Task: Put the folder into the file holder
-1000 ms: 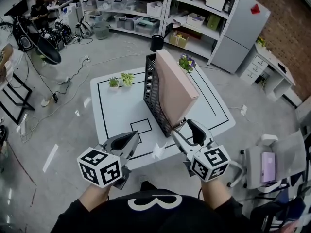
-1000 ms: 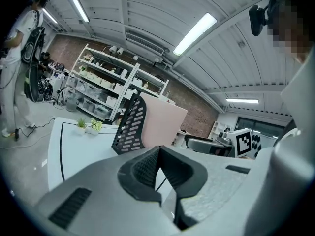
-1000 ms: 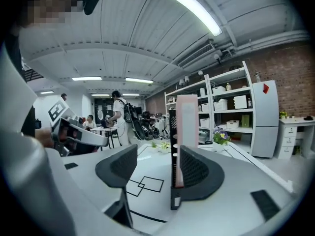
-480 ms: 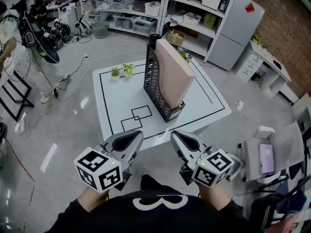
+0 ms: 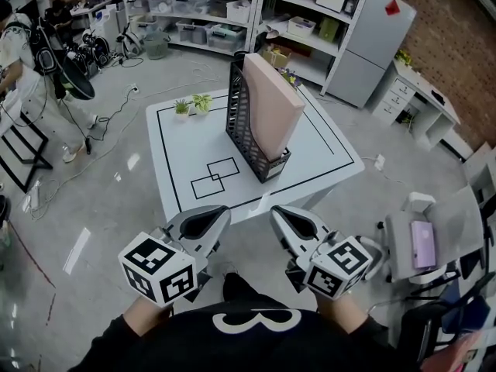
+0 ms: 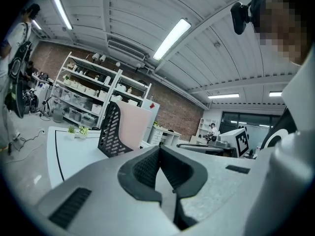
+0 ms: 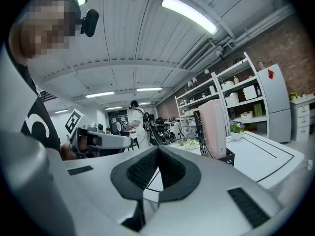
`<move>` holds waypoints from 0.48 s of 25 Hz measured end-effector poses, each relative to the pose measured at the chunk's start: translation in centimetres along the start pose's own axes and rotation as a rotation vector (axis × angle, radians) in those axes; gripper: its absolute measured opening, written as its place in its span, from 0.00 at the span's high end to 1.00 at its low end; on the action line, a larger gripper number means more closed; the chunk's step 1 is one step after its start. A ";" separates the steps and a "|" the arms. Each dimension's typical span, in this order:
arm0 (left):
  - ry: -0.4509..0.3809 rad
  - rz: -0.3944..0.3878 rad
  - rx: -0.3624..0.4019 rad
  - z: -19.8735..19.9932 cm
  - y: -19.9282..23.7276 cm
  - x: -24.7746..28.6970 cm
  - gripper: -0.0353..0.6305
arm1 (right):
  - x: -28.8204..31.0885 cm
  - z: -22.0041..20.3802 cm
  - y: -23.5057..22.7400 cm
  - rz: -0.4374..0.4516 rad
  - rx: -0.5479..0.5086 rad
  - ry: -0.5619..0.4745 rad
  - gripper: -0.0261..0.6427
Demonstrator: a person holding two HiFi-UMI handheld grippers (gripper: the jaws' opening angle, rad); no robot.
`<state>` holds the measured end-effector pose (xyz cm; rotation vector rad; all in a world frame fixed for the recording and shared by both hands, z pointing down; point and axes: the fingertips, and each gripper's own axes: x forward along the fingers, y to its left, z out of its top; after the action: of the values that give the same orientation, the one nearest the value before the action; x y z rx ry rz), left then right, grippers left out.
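Note:
A pink folder (image 5: 271, 107) stands upright in the black mesh file holder (image 5: 240, 126) in the middle of the white table (image 5: 182, 157). Both grippers hang off the table's near edge, close to my body. My left gripper (image 5: 220, 215) is shut with nothing in it, and so is my right gripper (image 5: 280, 212). From the left gripper view the tips (image 6: 159, 149) meet, with the folder (image 6: 134, 124) and holder (image 6: 109, 132) far ahead. The right gripper view shows closed tips (image 7: 157, 149) and the folder (image 7: 214, 127) beyond them.
Two small potted plants (image 5: 192, 105) stand at the table's far left, and a flower pot (image 5: 288, 76) behind the holder. Black tape squares (image 5: 215, 175) mark the tabletop. Shelving (image 5: 232, 14) lines the back; a chair (image 5: 422, 242) is at right, a person (image 5: 22, 45) at left.
The right gripper's jaws, open at the folder's near corner a second ago, have shut. Both grippers have drawn back from the table toward my body. The folder stays in the holder.

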<state>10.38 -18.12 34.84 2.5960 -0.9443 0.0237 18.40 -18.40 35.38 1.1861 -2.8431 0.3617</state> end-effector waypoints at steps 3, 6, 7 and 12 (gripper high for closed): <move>0.005 -0.001 0.006 -0.2 0.0 0.3 0.94 | -0.2 -0.2 -0.1 0.003 0.014 -0.003 0.96; 0.019 -0.003 0.009 -0.5 0.1 0.9 0.94 | -0.3 -0.3 -0.7 -0.001 0.018 -0.008 0.96; 0.025 -0.003 0.010 -0.6 0.1 1.2 0.94 | -0.3 -0.3 -0.9 -0.002 0.020 -0.009 0.96; 0.051 -0.012 0.010 -1.2 0.6 2.6 0.94 | 0.1 -0.2 -2.2 -0.011 0.027 -0.019 0.96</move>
<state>12.14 -19.70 36.53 2.5971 -0.9130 0.0907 19.85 -19.89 36.03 1.2159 -2.8554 0.3921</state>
